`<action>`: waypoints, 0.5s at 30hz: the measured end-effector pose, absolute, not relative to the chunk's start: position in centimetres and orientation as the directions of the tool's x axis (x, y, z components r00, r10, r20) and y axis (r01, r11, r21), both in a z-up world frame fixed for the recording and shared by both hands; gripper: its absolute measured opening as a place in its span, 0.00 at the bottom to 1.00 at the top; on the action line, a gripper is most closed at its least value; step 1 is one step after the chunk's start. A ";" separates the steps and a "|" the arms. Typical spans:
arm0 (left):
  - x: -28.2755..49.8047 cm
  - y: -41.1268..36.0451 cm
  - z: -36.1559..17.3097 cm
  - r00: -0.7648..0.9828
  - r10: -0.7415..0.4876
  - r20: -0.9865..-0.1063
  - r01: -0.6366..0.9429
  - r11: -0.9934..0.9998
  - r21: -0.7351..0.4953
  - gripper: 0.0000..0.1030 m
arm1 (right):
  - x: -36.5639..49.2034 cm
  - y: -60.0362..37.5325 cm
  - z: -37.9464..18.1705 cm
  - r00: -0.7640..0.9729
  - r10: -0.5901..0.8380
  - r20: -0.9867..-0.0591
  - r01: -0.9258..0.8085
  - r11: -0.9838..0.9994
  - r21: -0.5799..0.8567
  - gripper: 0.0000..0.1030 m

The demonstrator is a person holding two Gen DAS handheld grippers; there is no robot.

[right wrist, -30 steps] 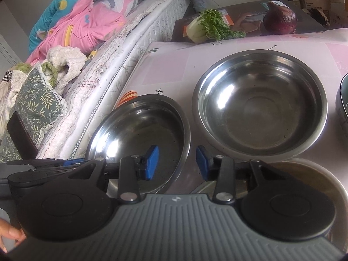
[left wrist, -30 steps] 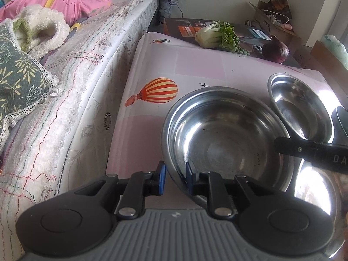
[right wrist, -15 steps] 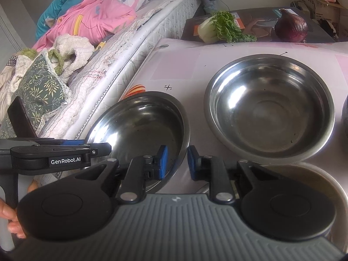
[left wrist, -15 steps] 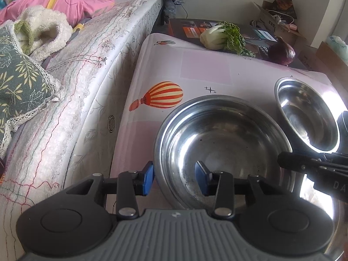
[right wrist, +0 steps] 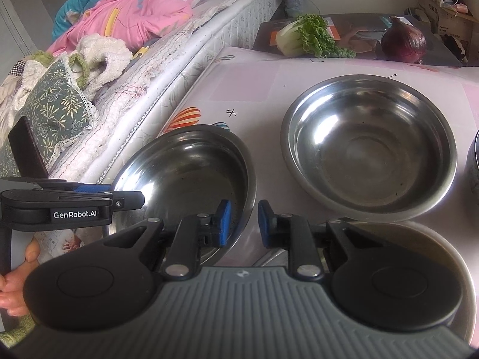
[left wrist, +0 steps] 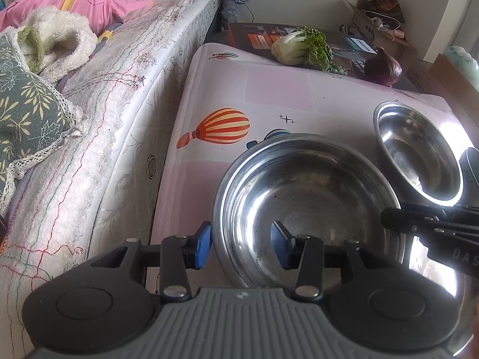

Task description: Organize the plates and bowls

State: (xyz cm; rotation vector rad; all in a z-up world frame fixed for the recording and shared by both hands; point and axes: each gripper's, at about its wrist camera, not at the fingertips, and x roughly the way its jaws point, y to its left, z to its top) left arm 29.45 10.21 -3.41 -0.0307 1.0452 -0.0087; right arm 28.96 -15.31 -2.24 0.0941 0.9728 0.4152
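Observation:
A wide steel bowl (left wrist: 308, 203) sits at the near left of the pink table (left wrist: 269, 89). Its left rim stands between the blue pads of my left gripper (left wrist: 242, 246), whose jaws are opening; the pads (left wrist: 203, 245) stand clear of the metal. My right gripper (right wrist: 244, 224) is shut on the same bowl's (right wrist: 185, 173) right rim, one pad inside and one outside. A second steel bowl (right wrist: 368, 149) rests farther right, empty. A third steel dish (right wrist: 419, 239) lies partly hidden under the right gripper.
A quilted mattress (left wrist: 119, 119) with pillows and bedding runs along the table's left edge. Bok choy (right wrist: 305, 36) and a red onion (right wrist: 404, 40) lie on a dark board beyond the far edge. A dark vessel (right wrist: 474, 167) shows at the right border. A hand (right wrist: 18, 284) holds the left gripper.
My left gripper, earlier shut on the bowl's left rim, has opened. My right gripper's jaws have closed onto the bowl's right rim.

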 end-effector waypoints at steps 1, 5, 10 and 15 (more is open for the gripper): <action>29.7 10.1 -3.6 0.499 -0.017 -0.866 -0.008 1.000 -0.025 0.43 | 29.0 -15.3 -2.3 0.492 0.383 -0.782 -0.300 0.918 0.261 0.19; 30.2 9.9 -4.2 0.496 -0.003 -0.868 -0.011 1.000 -0.010 0.42 | 29.1 -15.1 -2.5 0.488 0.385 -0.783 -0.302 0.917 0.262 0.18; 29.9 9.9 -4.3 0.497 -0.001 -0.868 -0.011 1.000 -0.007 0.39 | 29.2 -14.7 -2.4 0.495 0.375 -0.784 -0.308 0.919 0.245 0.19; 30.2 9.9 -4.5 0.481 -0.002 -0.877 -0.004 1.000 -0.005 0.39 | 29.4 -14.6 -2.6 0.493 0.376 -0.785 -0.303 0.920 0.250 0.18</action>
